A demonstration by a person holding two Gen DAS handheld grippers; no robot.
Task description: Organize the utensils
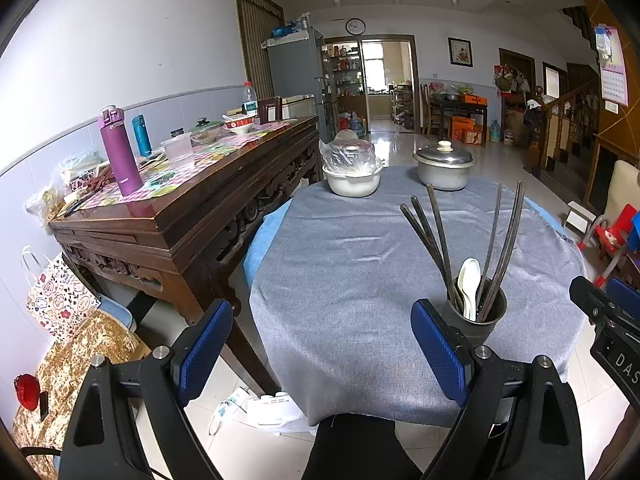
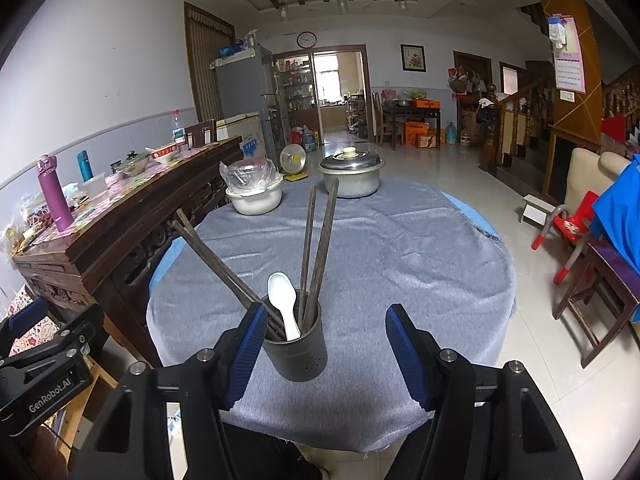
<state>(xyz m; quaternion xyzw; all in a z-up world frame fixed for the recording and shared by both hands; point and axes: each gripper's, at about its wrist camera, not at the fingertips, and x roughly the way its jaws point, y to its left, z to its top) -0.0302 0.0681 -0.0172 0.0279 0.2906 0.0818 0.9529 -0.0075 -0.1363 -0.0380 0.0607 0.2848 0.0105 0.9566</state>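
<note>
Your left gripper (image 1: 322, 354) gapes empty left of the utensil holder (image 2: 295, 344); your right gripper (image 2: 324, 354) stands open around it.

The holder (image 2: 298, 344) between the jaws hides the lower ends of the chopsticks (image 2: 316, 248) and spoon (image 2: 283, 300), while the tabletop (image 2: 400, 272) near edge falls below them, unseen.

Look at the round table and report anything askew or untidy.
The grey tablecloth has a frayed right edge. The dark wooden chopsticks splay apart in the dark metal cup beside a white plastic spoon.
</note>
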